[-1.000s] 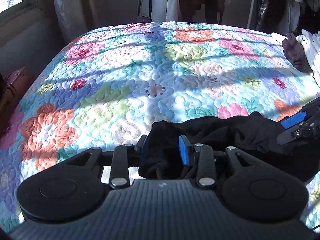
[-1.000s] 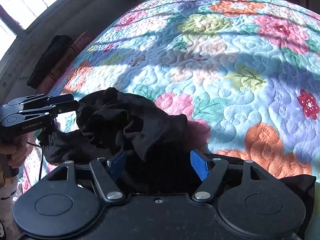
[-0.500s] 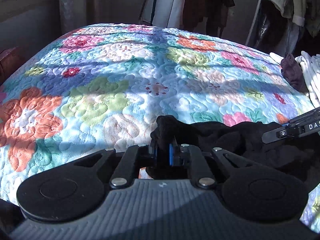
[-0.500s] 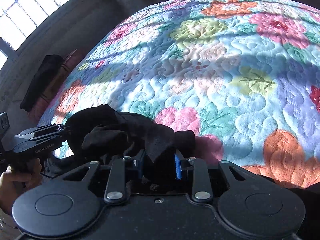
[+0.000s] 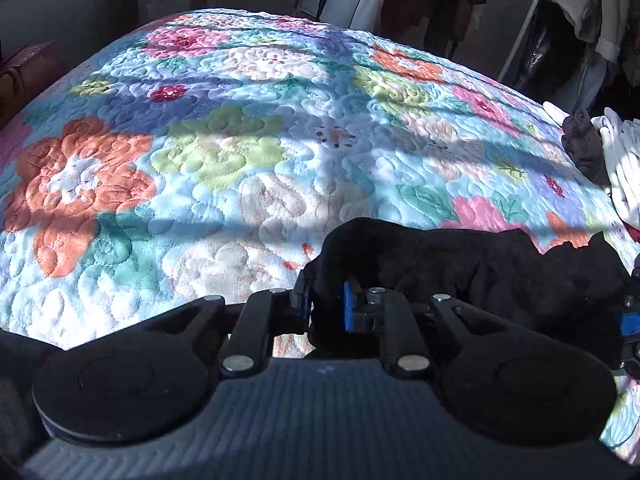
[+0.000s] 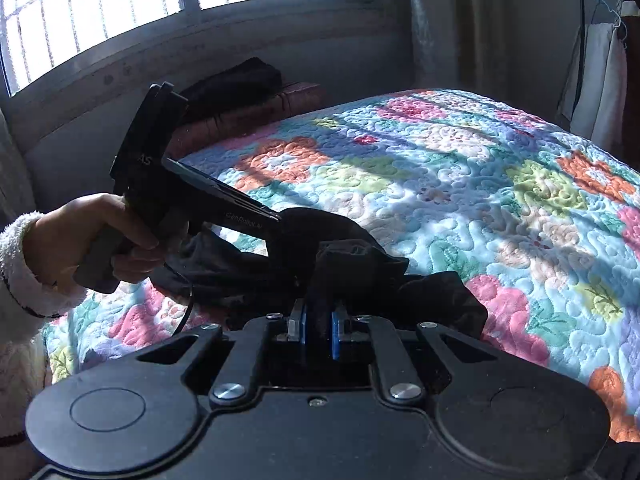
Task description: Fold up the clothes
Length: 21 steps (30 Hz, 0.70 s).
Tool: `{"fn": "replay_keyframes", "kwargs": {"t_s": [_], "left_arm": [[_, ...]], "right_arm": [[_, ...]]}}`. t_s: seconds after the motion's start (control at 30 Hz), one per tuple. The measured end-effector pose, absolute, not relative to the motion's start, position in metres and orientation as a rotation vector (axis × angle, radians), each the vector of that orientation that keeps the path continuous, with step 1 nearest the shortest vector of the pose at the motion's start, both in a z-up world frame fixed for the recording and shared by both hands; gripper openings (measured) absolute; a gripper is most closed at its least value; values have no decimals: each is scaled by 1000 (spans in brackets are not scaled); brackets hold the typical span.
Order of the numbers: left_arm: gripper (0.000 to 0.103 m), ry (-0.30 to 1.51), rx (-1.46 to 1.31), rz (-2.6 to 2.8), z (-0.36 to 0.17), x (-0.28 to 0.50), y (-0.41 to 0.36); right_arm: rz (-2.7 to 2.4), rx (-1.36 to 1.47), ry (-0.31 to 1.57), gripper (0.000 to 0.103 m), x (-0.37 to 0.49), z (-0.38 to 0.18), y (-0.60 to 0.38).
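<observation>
A crumpled black garment (image 5: 460, 264) lies at the near edge of a bed with a floral quilt (image 5: 240, 152). My left gripper (image 5: 326, 304) is shut on a bunched edge of the garment. My right gripper (image 6: 318, 326) is shut on another bunch of the same black garment (image 6: 360, 268). In the right wrist view the left gripper (image 6: 276, 218) comes in from the left, held by a hand, its tips in the cloth. The quilt (image 6: 480, 184) spreads beyond.
A pile of white and dark clothes (image 5: 600, 152) sits at the bed's right edge. Hanging clothes (image 5: 560, 8) stand behind the bed. A window (image 6: 160, 0) and a dark item on a brown chest (image 6: 248, 92) are at the left.
Both grippers went from open around the black garment to shut on it. Both views have since tilted up, and the cloth is gathered higher between the grippers.
</observation>
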<state>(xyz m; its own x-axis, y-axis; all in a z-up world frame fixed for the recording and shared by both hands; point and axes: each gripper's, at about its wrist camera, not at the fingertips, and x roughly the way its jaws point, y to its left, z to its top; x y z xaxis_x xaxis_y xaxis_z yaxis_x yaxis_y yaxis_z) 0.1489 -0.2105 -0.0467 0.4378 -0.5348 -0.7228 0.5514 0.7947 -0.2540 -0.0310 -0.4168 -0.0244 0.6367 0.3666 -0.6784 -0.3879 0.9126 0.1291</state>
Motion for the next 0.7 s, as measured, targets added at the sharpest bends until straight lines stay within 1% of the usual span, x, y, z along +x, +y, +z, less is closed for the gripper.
{"fn": "replay_keyframes", "kwargs": {"t_s": [0.07, 0.1, 0.13, 0.23, 0.27, 0.33, 0.37, 0.43, 0.5, 0.53, 0.57, 0.6, 0.63, 0.7], "left_arm": [[33, 924, -90, -738, -43, 151, -202], [44, 942, -153, -777, -41, 153, -197], [51, 960, -215, -816, -40, 153, -195], [52, 989, -305, -874, -35, 150, -201], [55, 981, -322, -906, -33, 148, -206], [63, 976, -339, -926, -33, 144, -212], [64, 975, -345, -931, -34, 142, -214], [68, 961, -306, -874, -35, 141, -218], [68, 918, -191, -758, -36, 142, -220], [68, 894, -125, -721, -37, 142, -221], [68, 881, -82, -703, -38, 144, -220], [68, 875, -59, -695, -39, 146, -218], [68, 869, -36, -687, -41, 148, -216], [68, 866, -43, -693, -42, 154, -211]], "right_arm": [[409, -56, 811, 14, -34, -38, -414], [399, -68, 830, 14, -35, -44, -413], [389, -74, 838, 14, -33, -46, -414], [368, -61, 838, 14, -29, -47, -418], [369, -60, 835, 14, -27, -46, -416], [381, -61, 827, 14, -27, -43, -409], [390, -58, 825, 14, -26, -42, -405], [435, -48, 825, 14, -26, -40, -397], [482, -75, 839, 14, -27, -40, -386], [504, -97, 863, 18, -26, -41, -383], [526, -114, 889, 20, -24, -43, -383], [532, -135, 900, 26, -22, -44, -386], [512, -149, 896, 36, -20, -42, -391], [465, -130, 872, 36, -16, -31, -410]]}}
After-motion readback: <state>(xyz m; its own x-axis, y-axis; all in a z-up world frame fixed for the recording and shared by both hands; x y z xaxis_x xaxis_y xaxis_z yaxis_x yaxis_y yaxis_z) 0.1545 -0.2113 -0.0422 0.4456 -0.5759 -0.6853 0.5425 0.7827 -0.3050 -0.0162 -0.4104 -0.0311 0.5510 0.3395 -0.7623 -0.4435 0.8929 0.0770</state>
